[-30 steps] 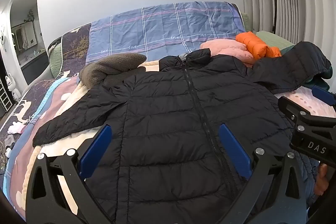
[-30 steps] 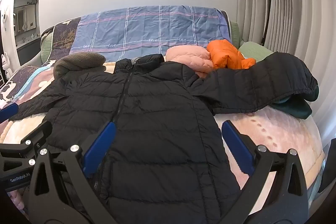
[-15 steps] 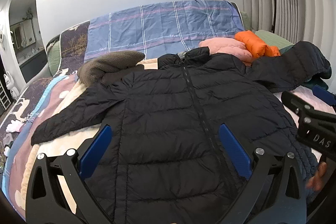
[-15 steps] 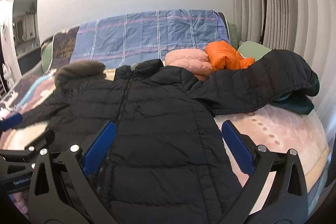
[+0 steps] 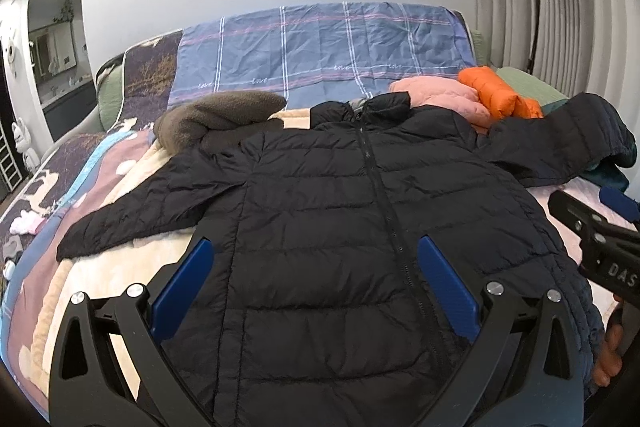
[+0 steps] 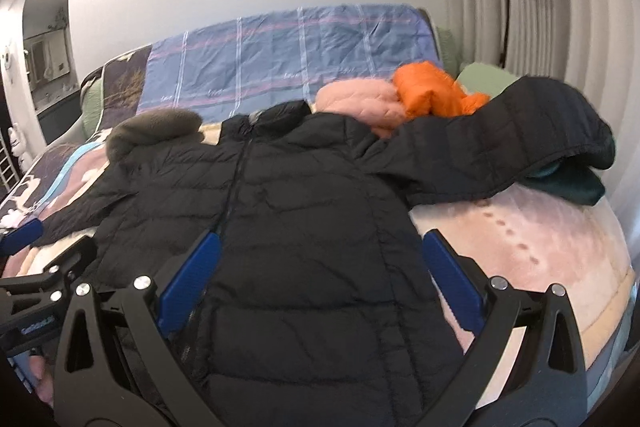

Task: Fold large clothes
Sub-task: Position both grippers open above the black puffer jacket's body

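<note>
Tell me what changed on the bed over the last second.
Little. Both cameras drifted slightly: the right wrist view tilted and blurred, so the right gripper was moving. Nothing was grasped or released; the left gripper and the right one hang open over the black puffer jacket. The jacket lies spread flat, zipped, sleeves out, as before. The pink jacket and the orange jacket did not move.

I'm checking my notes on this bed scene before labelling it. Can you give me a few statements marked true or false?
1. The black jacket lies zipped, front up. True.
2. The left gripper is shut on the jacket. False: it is open, holding nothing.
3. An orange garment sits beside a pink one. True.
4. Both sleeves are folded across the chest. False: both spread outward.
5. The right gripper is open. True.
</note>
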`<action>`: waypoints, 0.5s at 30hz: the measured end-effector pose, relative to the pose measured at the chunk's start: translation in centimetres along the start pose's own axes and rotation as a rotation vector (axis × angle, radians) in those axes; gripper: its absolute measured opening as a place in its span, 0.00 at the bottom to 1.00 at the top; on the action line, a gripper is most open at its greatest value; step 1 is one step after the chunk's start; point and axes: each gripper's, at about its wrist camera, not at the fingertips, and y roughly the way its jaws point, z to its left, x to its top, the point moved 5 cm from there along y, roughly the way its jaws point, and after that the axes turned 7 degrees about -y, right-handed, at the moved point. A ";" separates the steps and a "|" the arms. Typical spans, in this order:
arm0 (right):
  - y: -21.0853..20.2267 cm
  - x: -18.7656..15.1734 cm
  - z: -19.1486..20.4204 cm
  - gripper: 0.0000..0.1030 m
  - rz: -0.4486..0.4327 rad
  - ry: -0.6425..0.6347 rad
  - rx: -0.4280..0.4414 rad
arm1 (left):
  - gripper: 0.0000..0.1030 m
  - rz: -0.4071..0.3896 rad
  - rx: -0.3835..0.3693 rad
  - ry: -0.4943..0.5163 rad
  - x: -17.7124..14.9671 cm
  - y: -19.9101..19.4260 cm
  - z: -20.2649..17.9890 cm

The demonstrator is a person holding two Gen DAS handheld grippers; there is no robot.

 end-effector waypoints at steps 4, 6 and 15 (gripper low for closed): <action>1.1 -0.9 0.0 0.98 0.079 0.014 0.029 | 0.99 0.122 -0.051 -0.021 -0.8 1.3 0.3; 1.6 -1.4 0.2 0.98 0.113 0.014 0.056 | 0.99 0.152 -0.074 -0.019 -1.3 1.5 0.2; 1.2 -1.5 1.0 0.98 0.089 -0.030 0.019 | 0.99 0.230 -0.024 -0.019 -2.3 2.5 0.1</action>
